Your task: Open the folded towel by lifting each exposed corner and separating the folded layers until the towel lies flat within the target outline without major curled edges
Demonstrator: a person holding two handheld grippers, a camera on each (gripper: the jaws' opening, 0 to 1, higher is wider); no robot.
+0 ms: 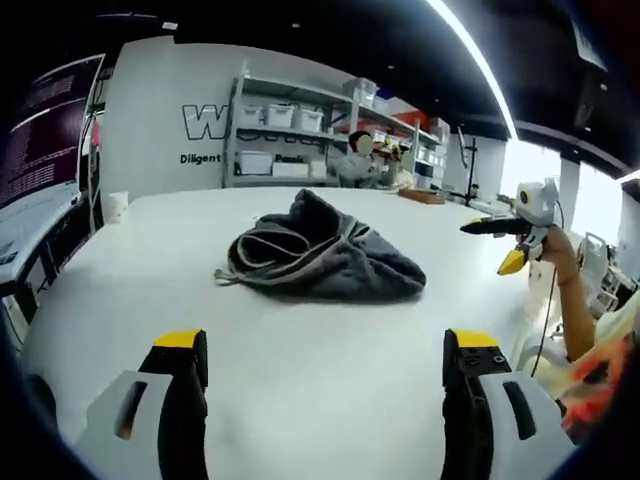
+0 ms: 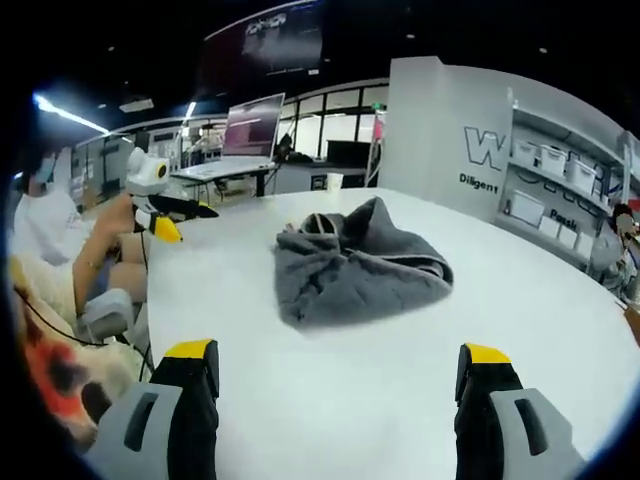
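Loosely bunched grey towel (image 1: pixel 325 255) mid-table (image 1: pixel 300 400), bare white surface all round, both grippers' fingers spread.

Left gripper (image 1: pixel 325 355) and right gripper (image 2: pixel 338 365) both held level, fingers (image 1: pixel 180 360) spread wide, gripping nothing; forearm (image 1: pixel 572 300) raised at the right.

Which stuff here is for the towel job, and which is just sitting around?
For the job:
- grey towel, bunched on the white table
- left gripper, open
- right gripper, open

Just sitting around:
- paper cup at the table's edge
- shelves with boxes
- laptop on another desk
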